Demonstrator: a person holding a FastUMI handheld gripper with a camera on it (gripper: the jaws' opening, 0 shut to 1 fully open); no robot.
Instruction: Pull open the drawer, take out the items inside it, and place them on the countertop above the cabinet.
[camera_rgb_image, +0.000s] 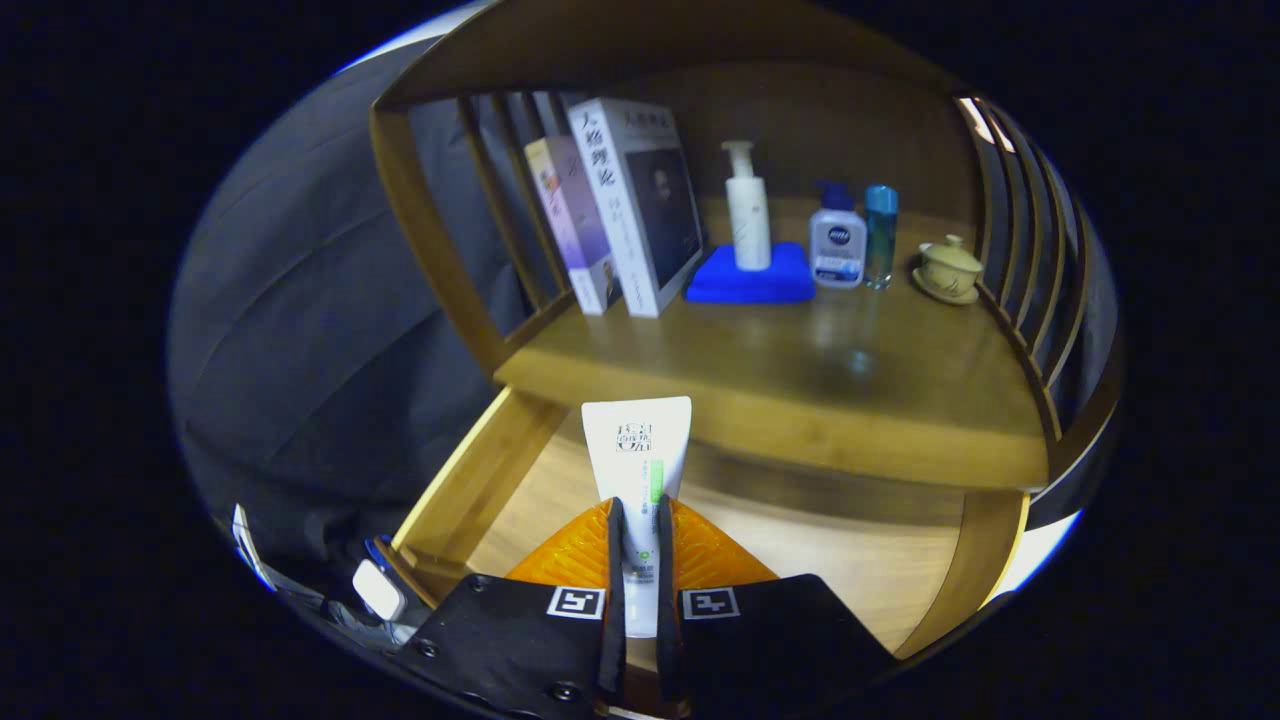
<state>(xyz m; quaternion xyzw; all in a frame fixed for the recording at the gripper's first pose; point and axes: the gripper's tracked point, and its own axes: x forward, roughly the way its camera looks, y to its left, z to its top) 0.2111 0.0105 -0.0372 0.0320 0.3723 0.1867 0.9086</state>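
Gripper view: the gripper (640, 560) at bottom center has both fingers clamped on a white tube (638, 470), which sticks up past the fingertips over the open drawer (800, 560). The drawer's wooden floor around the tube looks bare, with side rails left and right. Above it, the countertop (780, 390) has lots of free space at its front edge. Along the back: two books (625, 210), a pump bottle (747, 205) on a blue cloth (750, 280), a small white bottle (837, 240), a blue-capped bottle (880, 235), and a lidded teacup (948, 270).
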